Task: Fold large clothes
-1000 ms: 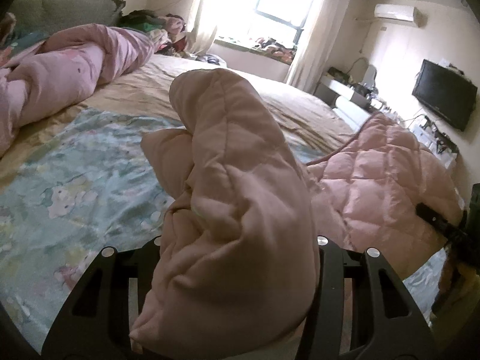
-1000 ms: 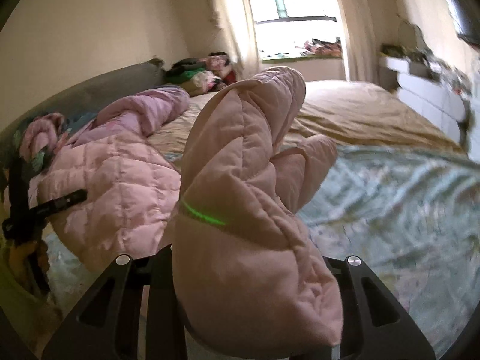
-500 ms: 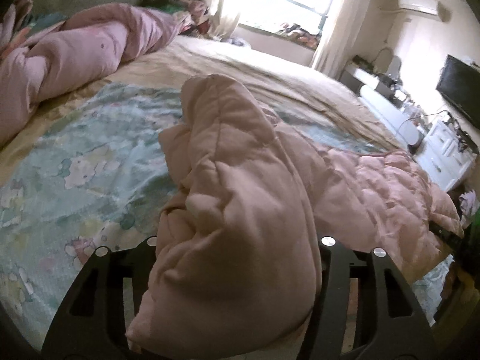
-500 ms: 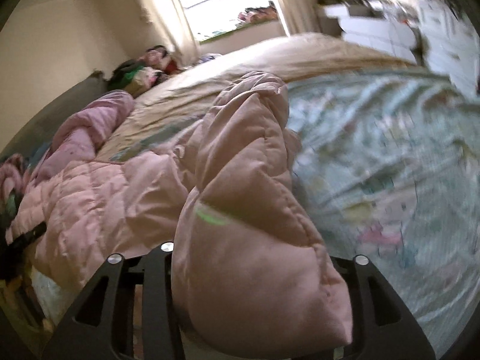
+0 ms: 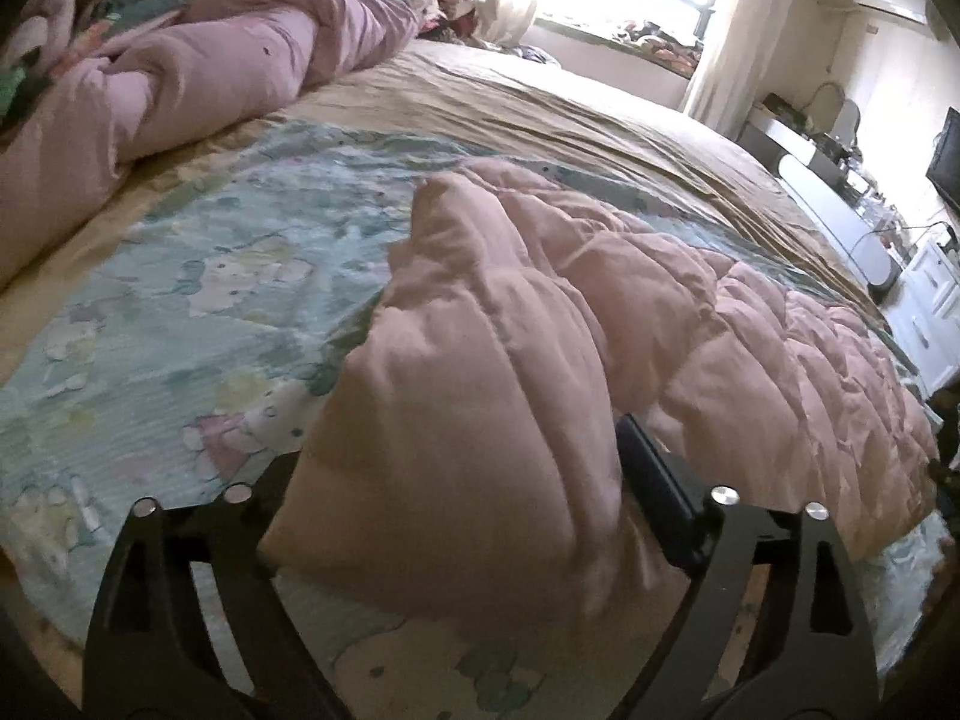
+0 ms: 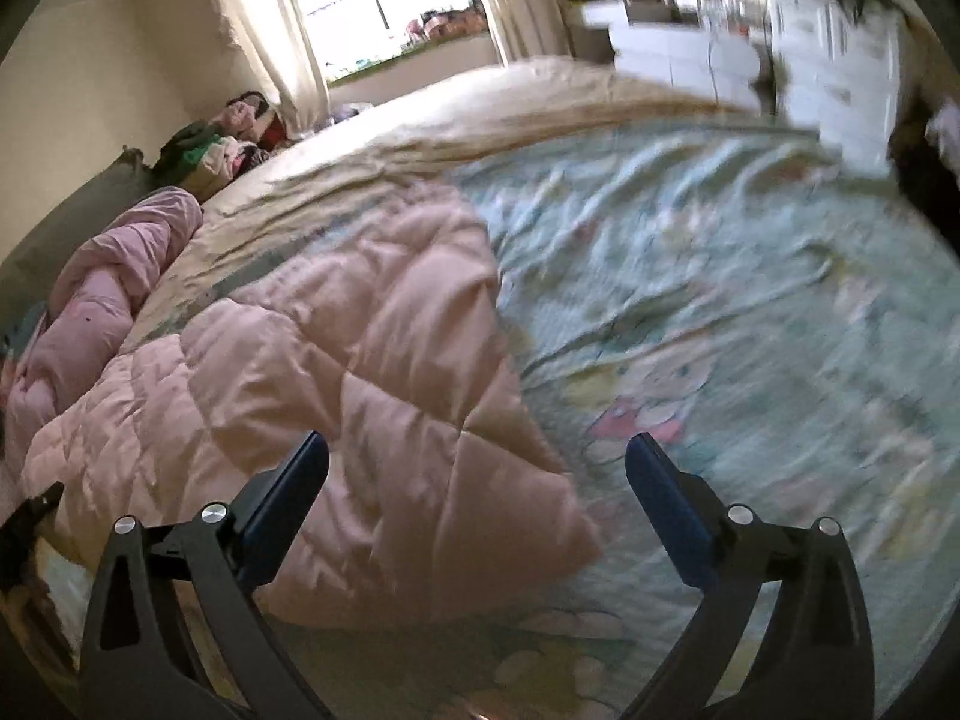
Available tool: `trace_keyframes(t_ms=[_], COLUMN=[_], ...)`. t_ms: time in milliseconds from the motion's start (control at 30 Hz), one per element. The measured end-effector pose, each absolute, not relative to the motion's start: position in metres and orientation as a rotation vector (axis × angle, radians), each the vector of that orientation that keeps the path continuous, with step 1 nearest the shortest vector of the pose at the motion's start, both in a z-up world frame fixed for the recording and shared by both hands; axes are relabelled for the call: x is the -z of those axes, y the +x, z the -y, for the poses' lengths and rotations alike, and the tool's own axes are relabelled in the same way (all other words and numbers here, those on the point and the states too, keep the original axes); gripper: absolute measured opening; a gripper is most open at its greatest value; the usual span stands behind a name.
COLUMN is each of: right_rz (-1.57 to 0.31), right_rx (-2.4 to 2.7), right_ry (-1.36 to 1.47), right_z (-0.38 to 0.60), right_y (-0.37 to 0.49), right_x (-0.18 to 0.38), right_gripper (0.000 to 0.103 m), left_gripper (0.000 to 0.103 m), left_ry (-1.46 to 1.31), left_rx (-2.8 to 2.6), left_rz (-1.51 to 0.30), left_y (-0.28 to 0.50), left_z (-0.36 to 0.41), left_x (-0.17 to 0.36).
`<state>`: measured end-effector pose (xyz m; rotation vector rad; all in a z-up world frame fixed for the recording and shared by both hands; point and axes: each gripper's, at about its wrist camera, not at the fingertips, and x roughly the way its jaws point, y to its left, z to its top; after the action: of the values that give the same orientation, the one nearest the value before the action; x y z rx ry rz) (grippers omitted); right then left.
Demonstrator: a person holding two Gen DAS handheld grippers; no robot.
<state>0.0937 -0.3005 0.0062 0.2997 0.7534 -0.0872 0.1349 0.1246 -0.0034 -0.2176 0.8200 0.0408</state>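
A pale pink quilted jacket (image 5: 690, 300) lies spread on the teal cartoon-print sheet (image 5: 180, 300) of a bed. In the left wrist view a thick fold of it slumps between the fingers of my left gripper (image 5: 456, 444), whose jaws are opening wide. The fold hides the left finger, and the right finger (image 5: 654, 498) stands just beside the cloth. In the right wrist view the jacket (image 6: 312, 348) lies flat on the sheet (image 6: 720, 270). My right gripper (image 6: 478, 441) hovers over its near corner, jaws opening wide, pads clear of the cloth.
A rolled pink duvet (image 5: 210, 72) lies along the bed's left side, also seen as the pink duvet (image 6: 102, 300). A tan blanket (image 5: 570, 102) covers the far half. Piled clothes (image 6: 222, 144) sit by the window. White drawers (image 5: 936, 300) stand to the right.
Both grippers held bunched folds of the jacket up off the bed; both have now spread their jaws, and the folds have dropped onto the sheet as the grippers sank lower.
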Motion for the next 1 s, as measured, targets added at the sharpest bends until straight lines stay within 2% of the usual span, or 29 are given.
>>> trace_keyframes(t_ms=[67,467,633,1000], right_rz=[-0.706,-0.513,-0.498,-0.565], right_rx=[0.091,-0.052,-0.105,-0.104], right_ry=[0.25,0.139,0.137,0.105], right_z=[0.294,0.236,0.203,0.152], right_y=[0.08,0.007,-0.012,-0.05], right_x=[-0.022,-0.087,-0.085,-0.042], right_gripper=[0.099,0.099,0.099,0.099], left_gripper=[0.093,0.094,0.094,0.094], left_ry=[-0.214,-0.117,-0.113,-0.115], left_rx=[-0.058,-0.074,-0.041,0.027], left_rz=[-0.788,-0.587,-0.562,-0.59], left_y=[0.123,0.023,-0.002,-0.041], left_z=[-0.126,-0.094,-0.083,-0.067], left_x=[-0.007,-0.074,-0.076,-0.048])
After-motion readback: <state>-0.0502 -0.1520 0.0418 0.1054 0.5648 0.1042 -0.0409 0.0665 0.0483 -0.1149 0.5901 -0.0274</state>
